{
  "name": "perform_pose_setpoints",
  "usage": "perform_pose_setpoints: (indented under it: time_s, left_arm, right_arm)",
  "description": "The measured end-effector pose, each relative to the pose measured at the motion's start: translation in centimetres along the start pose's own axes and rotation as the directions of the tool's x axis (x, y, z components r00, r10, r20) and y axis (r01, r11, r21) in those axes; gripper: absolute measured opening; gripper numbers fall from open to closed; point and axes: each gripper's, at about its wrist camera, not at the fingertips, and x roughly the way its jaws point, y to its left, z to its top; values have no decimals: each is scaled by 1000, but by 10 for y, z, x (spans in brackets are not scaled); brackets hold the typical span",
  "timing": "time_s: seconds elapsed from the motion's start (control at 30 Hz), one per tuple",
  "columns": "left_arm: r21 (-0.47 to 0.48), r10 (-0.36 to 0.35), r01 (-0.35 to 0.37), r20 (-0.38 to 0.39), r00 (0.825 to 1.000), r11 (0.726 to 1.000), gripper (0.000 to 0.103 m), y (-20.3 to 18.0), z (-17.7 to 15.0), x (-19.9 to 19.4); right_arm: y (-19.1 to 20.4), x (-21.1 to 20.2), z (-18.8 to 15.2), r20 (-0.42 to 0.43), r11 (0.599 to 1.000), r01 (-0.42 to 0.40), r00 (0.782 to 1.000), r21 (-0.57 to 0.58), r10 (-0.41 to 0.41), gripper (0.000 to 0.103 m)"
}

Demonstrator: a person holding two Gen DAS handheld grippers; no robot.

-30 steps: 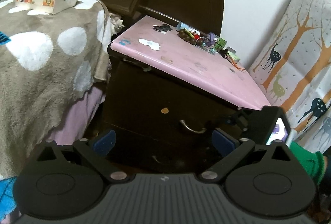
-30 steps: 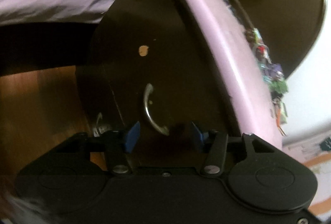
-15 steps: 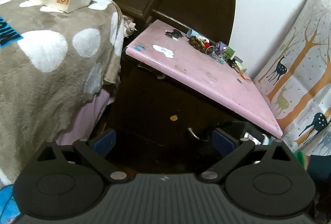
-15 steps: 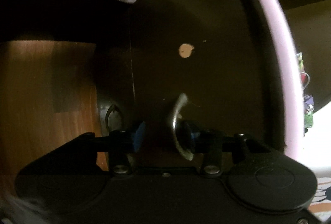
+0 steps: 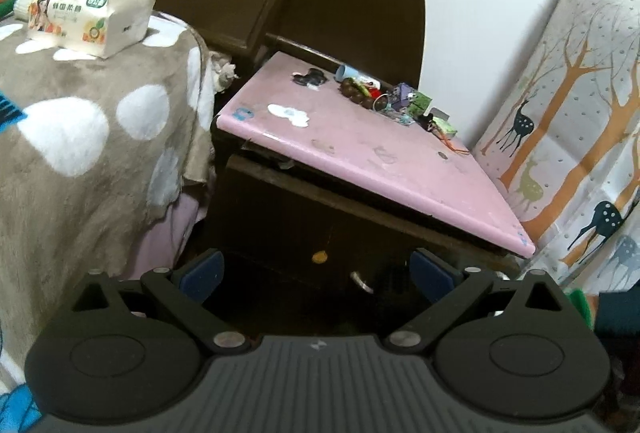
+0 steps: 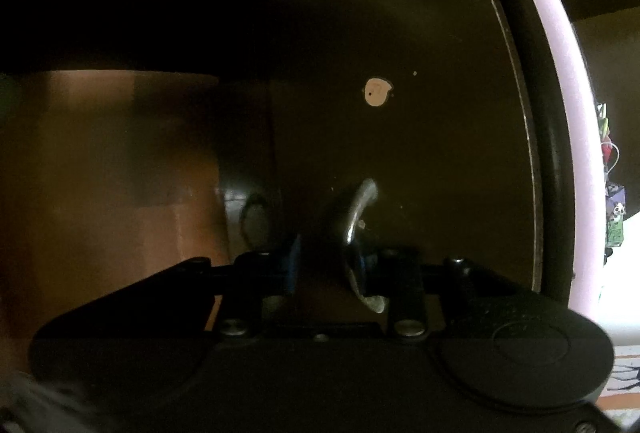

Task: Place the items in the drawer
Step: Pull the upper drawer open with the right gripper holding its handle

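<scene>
Metal, curved and silver, the drawer handle (image 6: 358, 229) on the dark wooden drawer front (image 6: 420, 137) now sits between the right gripper (image 6: 330, 265) fingers, which have narrowed around it, so pulling can start. Left gripper (image 5: 318, 271) fingers stay apart, empty.

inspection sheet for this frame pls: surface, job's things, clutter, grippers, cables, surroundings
Surface: pink nightstand top, scuffed, bearing sticker marks.
Job's things: dark brown wooden drawer front, shut; curved silver metal handle on it.
Clutter: small toys and trinkets heaped along the top's far edge; white tissue pack on the grey white-spotted blanket.
Grippers: left gripper open, empty, held back from the drawer. Right gripper has the handle between its jaws, against one blue pad; a firm clamp cannot be confirmed.
Cables: nothing seen.
Surroundings: dark headboard, deer-print curtain, wooden floor.
</scene>
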Motion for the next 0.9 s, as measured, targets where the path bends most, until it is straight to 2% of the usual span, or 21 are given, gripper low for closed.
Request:
perform_pose_setpoints:
  time_s: [0.2, 0.33, 0.57, 0.9]
  left_arm:
    - [74, 5, -6, 17, 1000, 997, 100, -8, 2, -9]
    - [121, -4, 2, 18, 1000, 993, 100, -16, 3, -12]
    - [213, -2, 1, 4, 1000, 977, 100, -30, 1, -15]
    - [244, 2, 1, -12, 1000, 970, 100, -36, -1, -15]
  right_arm:
    - [23, -22, -3, 8, 1000, 10, 1000, -21, -10, 29]
    - [33, -35, -7, 20, 999, -17, 1000, -45, 18, 29]
    - [65, -57, -13, 37, 999, -43, 998, -19, 44, 29]
    - [90, -81, -16, 60, 996, -93, 994, -4, 93, 29]
